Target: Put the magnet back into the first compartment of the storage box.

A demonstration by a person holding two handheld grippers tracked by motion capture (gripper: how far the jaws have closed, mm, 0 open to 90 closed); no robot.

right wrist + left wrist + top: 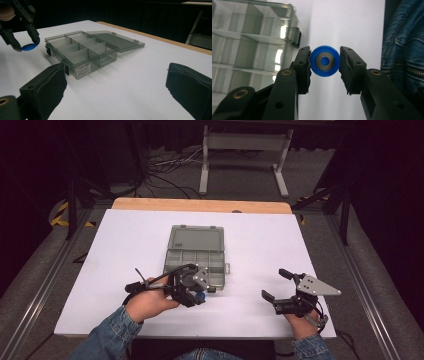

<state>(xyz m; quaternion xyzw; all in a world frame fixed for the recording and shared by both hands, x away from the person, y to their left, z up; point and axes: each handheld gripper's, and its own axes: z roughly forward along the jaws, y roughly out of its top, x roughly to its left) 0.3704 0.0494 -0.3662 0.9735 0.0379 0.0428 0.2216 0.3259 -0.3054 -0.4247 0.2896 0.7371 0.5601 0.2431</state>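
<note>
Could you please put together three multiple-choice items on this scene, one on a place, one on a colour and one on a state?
1. Where is the blue ring?
A. In a compartment of the box
B. Between the jaws of the left hand-held gripper
C. On the lid

2. What colour is the compartment box?
A. See-through grey
B. Red
C. Yellow

3. How does the lid of the box stand?
A. Shut and latched
C. Taken off and set aside
B. Open, lying flat behind the box

Answers: 1 B, the pads press on both sides of the ring in the left gripper view. 2 A, its walls look smoky and clear. 3 B, the lid lies back on its hinges in the right gripper view.
</note>
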